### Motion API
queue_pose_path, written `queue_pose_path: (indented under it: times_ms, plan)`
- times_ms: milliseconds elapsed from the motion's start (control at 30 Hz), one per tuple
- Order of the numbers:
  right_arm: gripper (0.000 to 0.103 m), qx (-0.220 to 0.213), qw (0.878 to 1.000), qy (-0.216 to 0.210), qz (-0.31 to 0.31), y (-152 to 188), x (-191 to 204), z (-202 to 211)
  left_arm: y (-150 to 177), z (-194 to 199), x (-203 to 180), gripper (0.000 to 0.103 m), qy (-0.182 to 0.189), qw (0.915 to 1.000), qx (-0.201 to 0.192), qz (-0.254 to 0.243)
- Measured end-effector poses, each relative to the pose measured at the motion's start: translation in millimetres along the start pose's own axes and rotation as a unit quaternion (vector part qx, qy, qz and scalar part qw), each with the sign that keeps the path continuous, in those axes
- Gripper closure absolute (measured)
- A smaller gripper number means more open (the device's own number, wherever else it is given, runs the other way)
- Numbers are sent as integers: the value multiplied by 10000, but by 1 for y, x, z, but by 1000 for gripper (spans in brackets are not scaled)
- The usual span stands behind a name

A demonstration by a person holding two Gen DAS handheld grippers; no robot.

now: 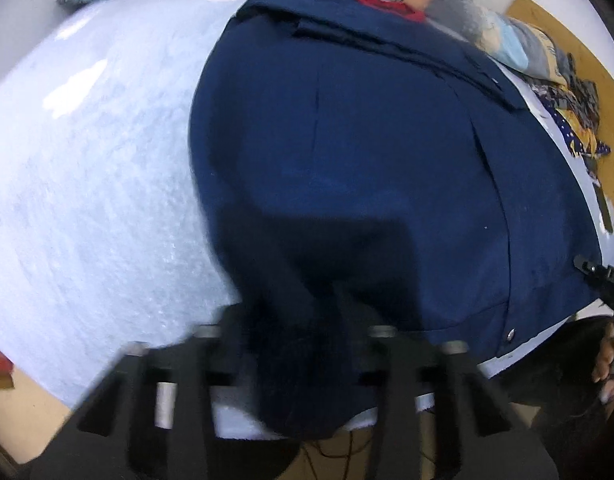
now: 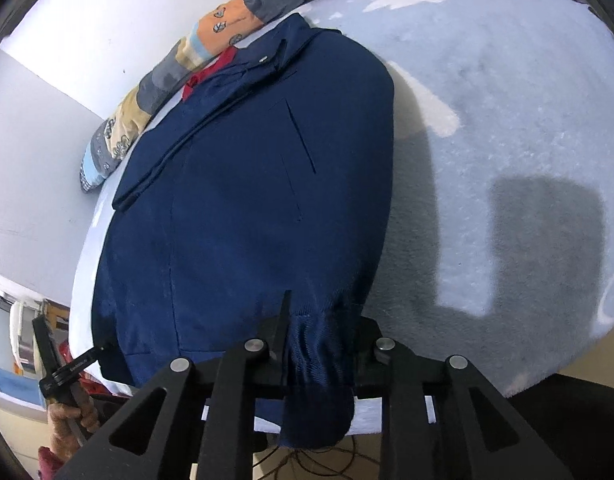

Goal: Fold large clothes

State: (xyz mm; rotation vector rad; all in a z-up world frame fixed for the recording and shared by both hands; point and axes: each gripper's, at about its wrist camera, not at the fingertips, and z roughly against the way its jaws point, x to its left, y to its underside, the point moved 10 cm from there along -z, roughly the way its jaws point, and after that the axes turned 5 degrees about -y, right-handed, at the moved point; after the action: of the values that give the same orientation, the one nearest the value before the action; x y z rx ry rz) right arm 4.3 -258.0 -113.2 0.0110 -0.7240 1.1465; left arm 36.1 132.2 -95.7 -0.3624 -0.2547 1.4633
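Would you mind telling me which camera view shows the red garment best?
The right wrist view: the red garment shows sharply beside the navy jacket's collar. The left wrist view shows only a blurred red scrap at the top.

I've got the jacket (image 1: 347, 168) spread flat on the bed (image 1: 99, 184), stretching away ahead of both grippers. Its near hem sits bunched between the fingers of my left gripper (image 1: 299, 344) and my right gripper (image 2: 319, 344), hanging over the bed's near edge. Beyond the collar a pillow (image 2: 155, 92) lies along the wall (image 2: 87, 32). Bare bed runs right of my right gripper.
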Motion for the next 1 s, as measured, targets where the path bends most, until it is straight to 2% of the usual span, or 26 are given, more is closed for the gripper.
queue_pose_path:
  times_ms: [167, 433, 500, 633, 733, 800, 1000]
  plan:
    - [77, 118, 9997, 89, -211, 0, 0, -14, 1, -5, 6, 78, -38, 9999, -12, 161]
    - [76, 25, 9989, 450, 125, -1, 6, -17, 0, -9, 2, 75, -405, 9991, -132, 81]
    - [75, -26, 9992, 391, 34, -2, 7, -18, -1, -10, 1, 74, -477, 9988, -80, -24]
    - [74, 141, 9994, 267, -189, -3, 4, -21, -1, -9, 5, 70, -612, 9981, -57, -91]
    - [86, 106, 9996, 219, -112, -2, 7, -18, -1, -5, 2, 80, -706, 9970, -211, -225]
    - [88, -43, 9999, 127, 64, -4, 17, -10, -2, -1, 2, 83, -762, 9962, -318, -269]
    - [88, -479, 9981, -378, 81, -10, 35, 24, -7, 24, 6, 84, -468, 9973, -566, 50]
